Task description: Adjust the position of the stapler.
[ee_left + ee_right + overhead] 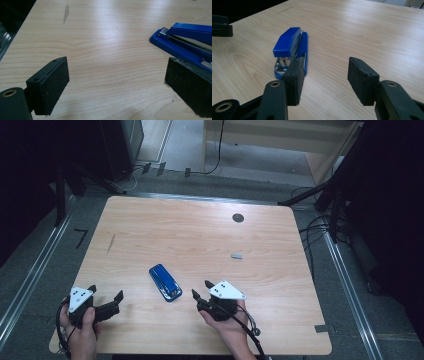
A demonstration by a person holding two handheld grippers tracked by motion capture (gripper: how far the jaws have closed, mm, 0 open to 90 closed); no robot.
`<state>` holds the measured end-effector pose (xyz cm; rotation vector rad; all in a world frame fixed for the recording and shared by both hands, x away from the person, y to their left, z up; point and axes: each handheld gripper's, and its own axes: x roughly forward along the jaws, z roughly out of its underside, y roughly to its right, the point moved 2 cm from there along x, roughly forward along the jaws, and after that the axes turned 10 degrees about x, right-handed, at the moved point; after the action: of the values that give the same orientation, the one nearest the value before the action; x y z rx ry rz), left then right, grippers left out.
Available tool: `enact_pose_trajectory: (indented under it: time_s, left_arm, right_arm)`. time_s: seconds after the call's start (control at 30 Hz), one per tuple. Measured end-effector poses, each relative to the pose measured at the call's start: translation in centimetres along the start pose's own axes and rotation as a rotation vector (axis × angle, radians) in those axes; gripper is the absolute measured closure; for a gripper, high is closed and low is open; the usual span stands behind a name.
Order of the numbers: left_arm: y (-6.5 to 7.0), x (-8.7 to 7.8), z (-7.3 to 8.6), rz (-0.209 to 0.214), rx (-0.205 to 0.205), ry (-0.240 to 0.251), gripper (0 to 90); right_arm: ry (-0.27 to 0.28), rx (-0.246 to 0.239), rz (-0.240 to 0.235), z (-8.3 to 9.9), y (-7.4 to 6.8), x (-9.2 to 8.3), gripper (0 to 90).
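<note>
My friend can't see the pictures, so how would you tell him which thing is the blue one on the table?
Start with the big pale wooden table. Near its front edge, between the person's two hands, lies a small stapler, set at a slant. It is the only bright blue thing there; the other bits on the wood, a small grey piece and a dark round spot, lie farther back and are dull in colour.

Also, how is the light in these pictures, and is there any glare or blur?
High view: the table is evenly lit, its surroundings dark. Left gripper view: a pale sheen of glare crosses the wood above the blue stapler, and soft shadows lie under the pads. Right gripper view: sharp, with a bright far edge.
</note>
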<state>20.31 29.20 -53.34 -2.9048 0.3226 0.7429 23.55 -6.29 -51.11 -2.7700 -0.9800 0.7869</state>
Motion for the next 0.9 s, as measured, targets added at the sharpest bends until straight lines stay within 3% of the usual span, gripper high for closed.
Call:
enact_pose_trajectory:
  time_s: [0.6,0.9]
  left_arm:
    - [0.0,0.1,0.0,0.003,0.006,-0.011,5.7]
    - [0.0,0.1,0.0,0.005,0.000,-0.010,5.7]
  right_arm:
    - [-0.063,-0.042,-0.069,-0.5,-3.9,5.0,45.5]
    - [-0.091,-0.052,-0.052,-0.5,-4.8,7.7,48.2]
